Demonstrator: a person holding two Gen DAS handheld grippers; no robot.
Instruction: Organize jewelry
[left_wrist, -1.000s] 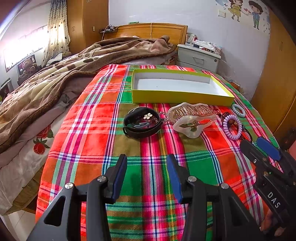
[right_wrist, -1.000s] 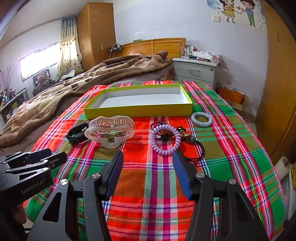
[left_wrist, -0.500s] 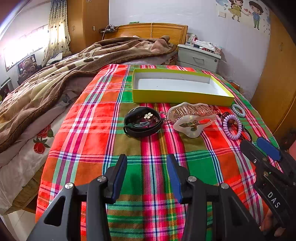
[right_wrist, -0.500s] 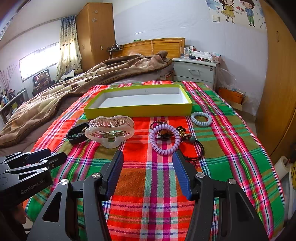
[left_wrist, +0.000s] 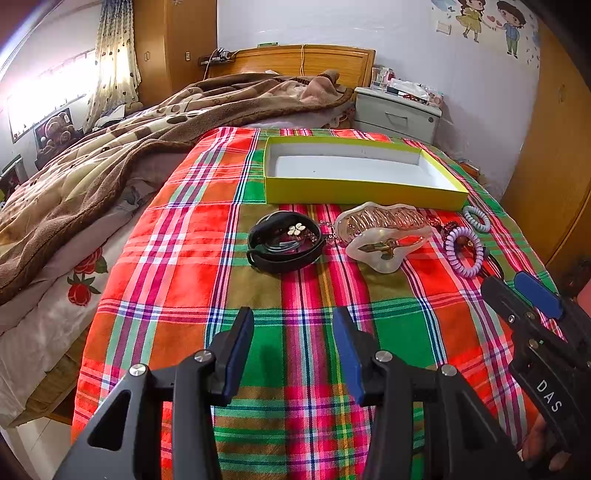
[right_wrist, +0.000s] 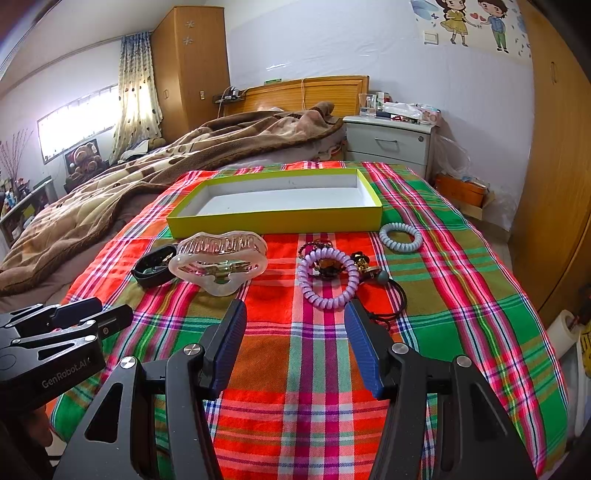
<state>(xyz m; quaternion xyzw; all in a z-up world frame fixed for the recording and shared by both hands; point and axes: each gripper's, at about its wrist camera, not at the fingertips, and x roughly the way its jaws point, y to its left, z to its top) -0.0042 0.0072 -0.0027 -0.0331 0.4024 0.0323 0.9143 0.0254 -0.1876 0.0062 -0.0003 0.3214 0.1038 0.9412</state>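
An empty yellow box (left_wrist: 362, 192) (right_wrist: 275, 223) with a white inside lies on the plaid cloth. In front of it lie a black bracelet with a flower charm (left_wrist: 284, 245) (right_wrist: 153, 266), a large clear hair claw (left_wrist: 384, 236) (right_wrist: 218, 260), a purple spiral hair tie (left_wrist: 463, 251) (right_wrist: 328, 278), a pale blue spiral tie (left_wrist: 476, 218) (right_wrist: 400, 238) and a black hair band (right_wrist: 391, 299). My left gripper (left_wrist: 293, 332) is open and empty, short of the bracelet. My right gripper (right_wrist: 295, 325) is open and empty, just short of the purple tie.
The plaid cloth (left_wrist: 177, 258) covers a table beside a bed with a brown blanket (left_wrist: 110, 155). A grey nightstand (right_wrist: 388, 144) stands behind, a wooden wardrobe (right_wrist: 561, 184) at the right. The cloth's edge drops off at left.
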